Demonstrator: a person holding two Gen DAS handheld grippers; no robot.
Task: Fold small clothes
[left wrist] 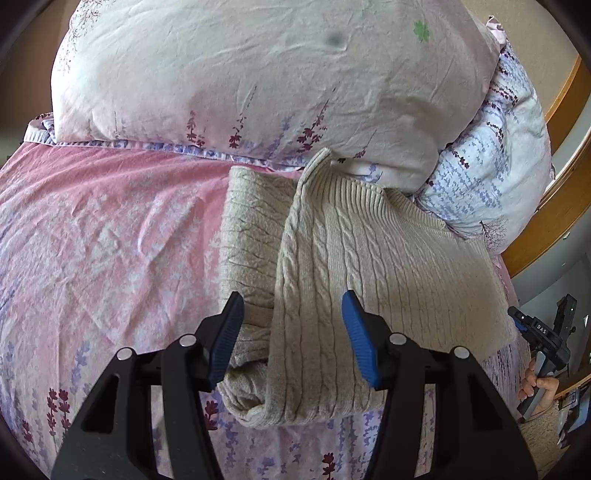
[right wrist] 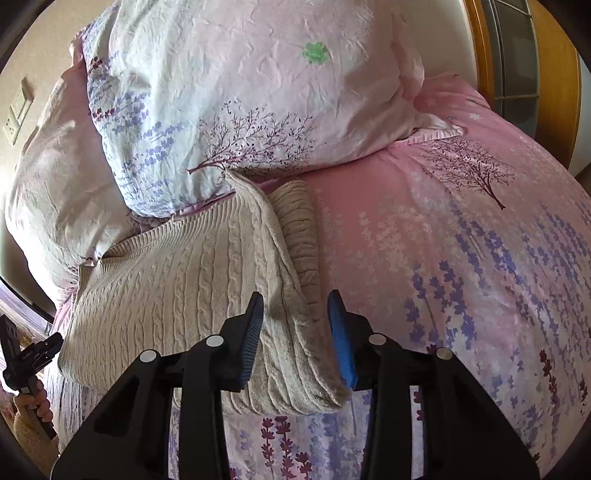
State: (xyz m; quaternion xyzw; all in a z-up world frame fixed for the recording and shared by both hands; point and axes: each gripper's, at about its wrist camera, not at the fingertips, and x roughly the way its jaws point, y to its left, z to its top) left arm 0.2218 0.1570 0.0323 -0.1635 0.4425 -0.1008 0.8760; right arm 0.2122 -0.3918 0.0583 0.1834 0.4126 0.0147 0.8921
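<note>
Item: beige cable-knit sweater point(left wrist: 332, 258), 1 piece; folded lengthwise, 1 side lapped over the other so 2 layers show; ribbed hem edge at the far end, rolled fold at the near end
Location of item: lying flat on the pink floral bedsheet point(left wrist: 110, 221); far end touching the lower edge of the pillows; near end just short of the camera-side edge of the frame
Upper layer: cable pattern facing up; 1 corner of it raised to a point against the pillow
Lower layer: plainer ribbed knit, showing as a strip beside the upper layer in both views
Left gripper point(left wrist: 293, 332): black frame, blue pads; fingers parted at a middling width; hovering over the near end of the sweater, the pads not pressing on the cloth; nothing held
Right gripper point(right wrist: 295, 332): same make; fingers parted more narrowly; poised over the folded edge at the near end, the pads apart from the knit; nothing held
Cross-views: right gripper also seen at the right edge of the left wrist view, gripped by a hand point(left wrist: 543, 387); left gripper seen at the left edge of the right wrist view
Bedding: large pale floral pillow point(left wrist: 240, 74), 1; second pillow with blue sprigs point(left wrist: 491, 177) tucked beside and under it; green clover mark point(left wrist: 421, 31) on the large pillow
Surroundings: wooden bed frame point(left wrist: 561, 206) along the side; wall switch plate point(right wrist: 18, 110) at the far left of the right wrist view
</note>
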